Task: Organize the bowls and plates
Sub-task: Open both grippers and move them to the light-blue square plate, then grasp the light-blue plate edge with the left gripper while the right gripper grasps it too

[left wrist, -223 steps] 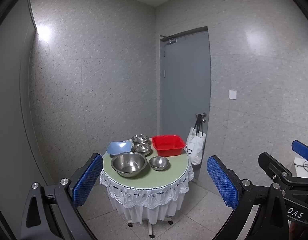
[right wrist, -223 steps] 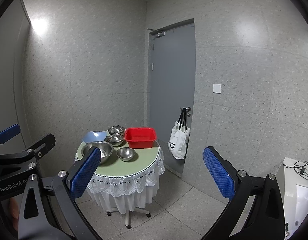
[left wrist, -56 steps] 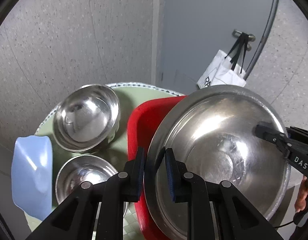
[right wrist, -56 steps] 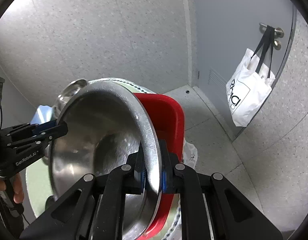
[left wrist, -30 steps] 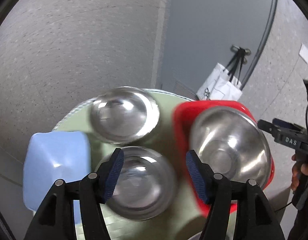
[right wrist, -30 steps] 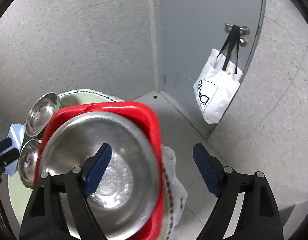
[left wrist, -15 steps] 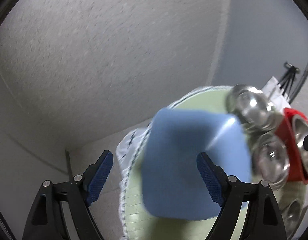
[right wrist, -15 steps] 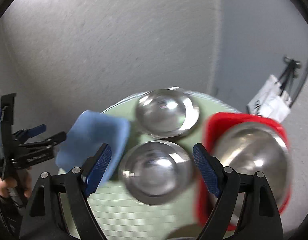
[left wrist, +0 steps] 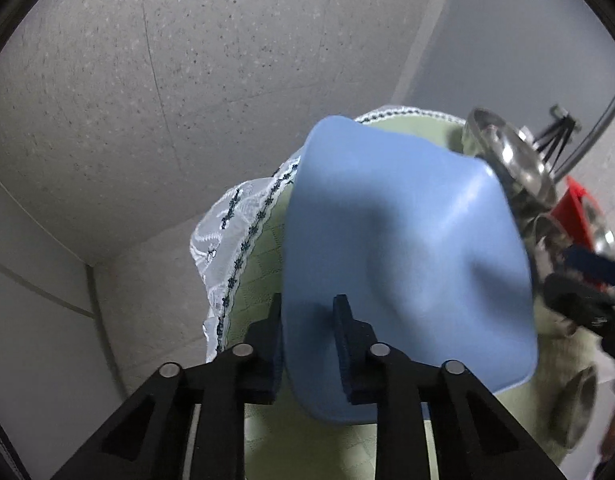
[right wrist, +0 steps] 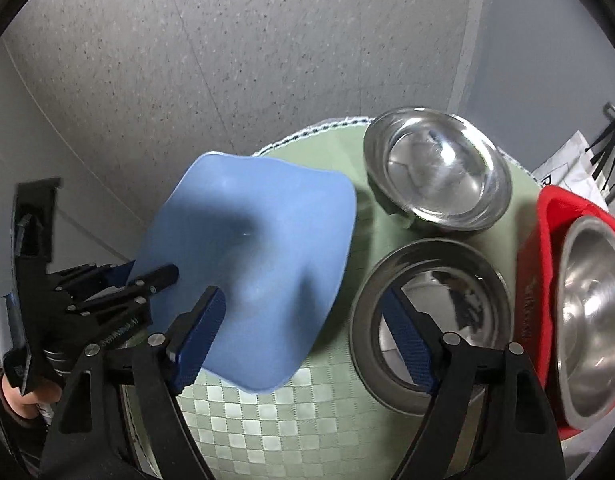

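Observation:
A blue square plate (left wrist: 407, 248) lies on the left of the round green table (right wrist: 291, 416); it also shows in the right wrist view (right wrist: 251, 276). My left gripper (left wrist: 307, 312) is shut on the plate's near rim, one finger inside and one outside. My right gripper (right wrist: 303, 324) is open and empty, above the gap between the plate and a steel bowl (right wrist: 431, 324). A second steel bowl (right wrist: 437, 168) sits behind it. A large steel bowl (right wrist: 591, 344) lies in the red tub (right wrist: 535, 280) at the right.
The table has a white lace skirt (left wrist: 227, 240) and stands close to grey speckled walls. A small steel bowl (left wrist: 579, 412) sits at the table's near right. A white bag (right wrist: 567, 168) hangs on the door behind the tub.
Both grippers let go of the large bowl in the red tub and swung left. My left gripper has closed on the blue plate's rim. The right gripper moved nearer the table.

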The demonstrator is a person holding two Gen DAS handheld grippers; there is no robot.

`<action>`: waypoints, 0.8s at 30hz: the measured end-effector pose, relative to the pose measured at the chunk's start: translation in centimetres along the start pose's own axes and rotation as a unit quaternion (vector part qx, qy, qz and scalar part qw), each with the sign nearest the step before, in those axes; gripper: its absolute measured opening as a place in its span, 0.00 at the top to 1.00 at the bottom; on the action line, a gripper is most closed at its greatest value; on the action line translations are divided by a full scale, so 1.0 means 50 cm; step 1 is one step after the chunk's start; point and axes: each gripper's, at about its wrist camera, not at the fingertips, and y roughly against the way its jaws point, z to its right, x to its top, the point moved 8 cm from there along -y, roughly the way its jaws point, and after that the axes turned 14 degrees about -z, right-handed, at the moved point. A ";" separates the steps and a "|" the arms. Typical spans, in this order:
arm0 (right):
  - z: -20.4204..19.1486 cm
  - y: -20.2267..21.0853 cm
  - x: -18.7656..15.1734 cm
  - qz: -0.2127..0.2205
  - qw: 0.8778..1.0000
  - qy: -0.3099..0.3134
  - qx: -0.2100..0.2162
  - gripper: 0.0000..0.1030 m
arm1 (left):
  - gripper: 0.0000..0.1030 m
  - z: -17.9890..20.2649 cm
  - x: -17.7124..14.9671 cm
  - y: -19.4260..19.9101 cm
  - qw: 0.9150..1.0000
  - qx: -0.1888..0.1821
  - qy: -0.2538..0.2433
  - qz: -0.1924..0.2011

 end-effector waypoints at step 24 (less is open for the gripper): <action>-0.088 -0.136 -0.017 -0.080 0.994 0.027 0.068 0.84 | 0.85 -0.110 -0.112 0.115 0.999 0.013 0.045 0.015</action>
